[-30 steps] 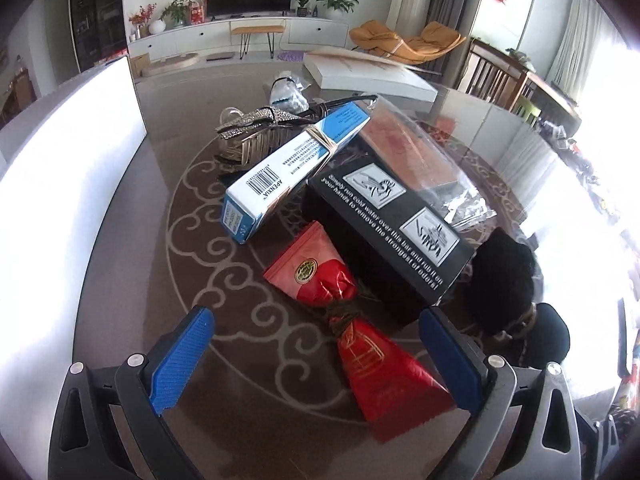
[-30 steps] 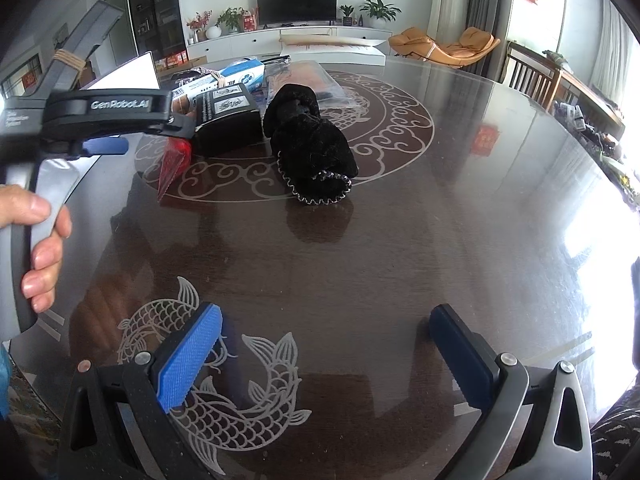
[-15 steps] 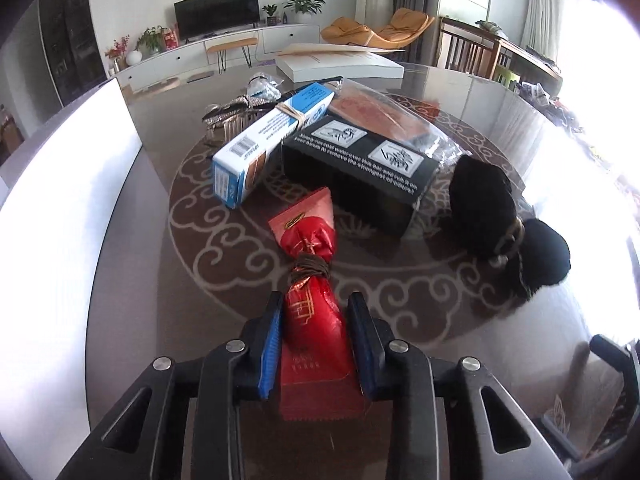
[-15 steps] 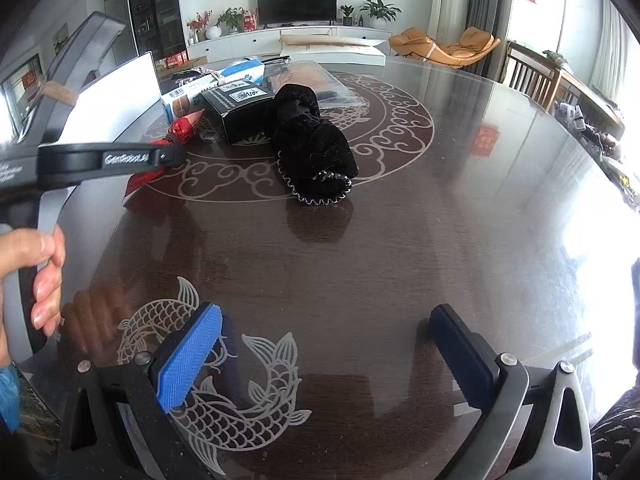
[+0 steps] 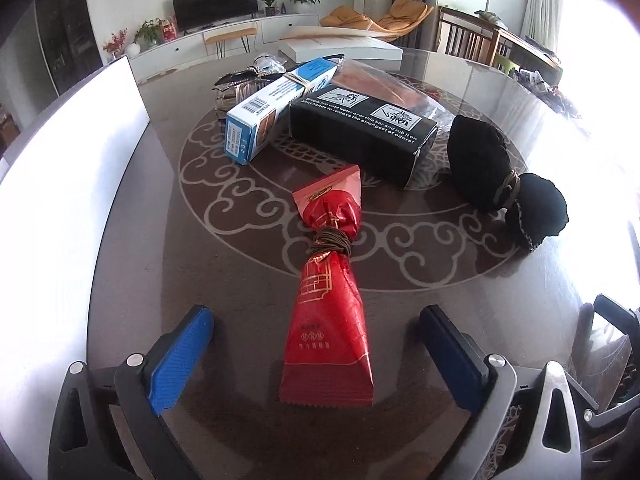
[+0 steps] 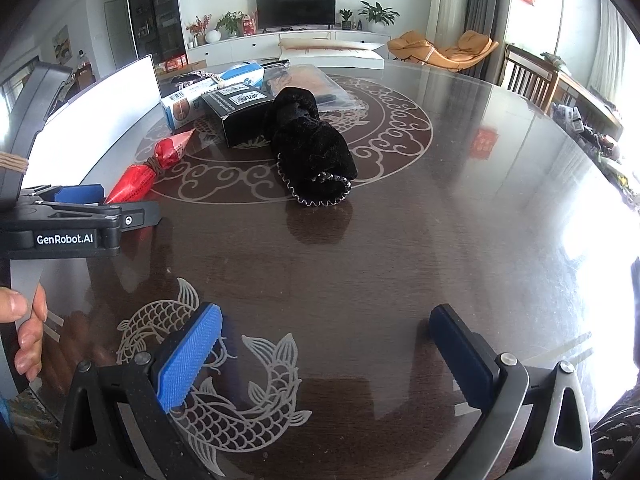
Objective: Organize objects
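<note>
Half a second back the left tool [image 5: 316,356] was clamped on the red packet [image 5: 330,304]; now its jaws stand wide, packet lying free between them on the worktop [image 5: 240,292], just short of the black box [image 5: 362,132]. Right tool [image 6: 326,354] wide open, holding nothing, near the black cloth bundle [image 6: 310,146].

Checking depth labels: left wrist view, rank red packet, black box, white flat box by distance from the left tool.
1. red packet, between the open left tool fingers.
2. black box, mid-table, ahead.
3. white flat box, far edge.
</note>
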Tool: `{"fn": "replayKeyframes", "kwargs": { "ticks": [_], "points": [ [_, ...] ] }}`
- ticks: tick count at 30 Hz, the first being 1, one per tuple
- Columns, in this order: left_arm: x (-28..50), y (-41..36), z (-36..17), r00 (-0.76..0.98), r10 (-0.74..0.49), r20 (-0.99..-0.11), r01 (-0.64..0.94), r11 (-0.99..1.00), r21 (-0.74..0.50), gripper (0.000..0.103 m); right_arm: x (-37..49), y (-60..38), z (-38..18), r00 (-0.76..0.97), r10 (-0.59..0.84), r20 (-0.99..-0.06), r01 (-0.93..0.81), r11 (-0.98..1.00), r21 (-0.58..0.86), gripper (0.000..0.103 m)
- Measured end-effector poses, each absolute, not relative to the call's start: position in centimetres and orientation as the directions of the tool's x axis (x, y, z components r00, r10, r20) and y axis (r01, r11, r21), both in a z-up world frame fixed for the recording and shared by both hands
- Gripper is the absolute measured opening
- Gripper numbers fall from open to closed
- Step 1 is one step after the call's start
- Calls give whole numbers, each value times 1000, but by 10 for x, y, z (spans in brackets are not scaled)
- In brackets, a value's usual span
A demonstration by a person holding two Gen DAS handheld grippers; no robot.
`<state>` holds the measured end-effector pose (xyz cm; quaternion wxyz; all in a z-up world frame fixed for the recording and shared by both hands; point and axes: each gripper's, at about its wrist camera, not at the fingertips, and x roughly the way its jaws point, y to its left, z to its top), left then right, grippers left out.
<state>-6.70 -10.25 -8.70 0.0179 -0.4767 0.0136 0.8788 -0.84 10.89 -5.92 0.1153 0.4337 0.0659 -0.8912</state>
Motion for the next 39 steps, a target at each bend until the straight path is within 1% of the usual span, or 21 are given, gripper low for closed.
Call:
{"fn": "replayKeyframes", "kwargs": {
  "ticks": [39],
  "points": [
    [-70, -103, -88, -547, 21, -837, -46, -999, 5, 103, -8, 109, -61, -607, -150, -780, 262, -965, -18, 103]
  ]
}}
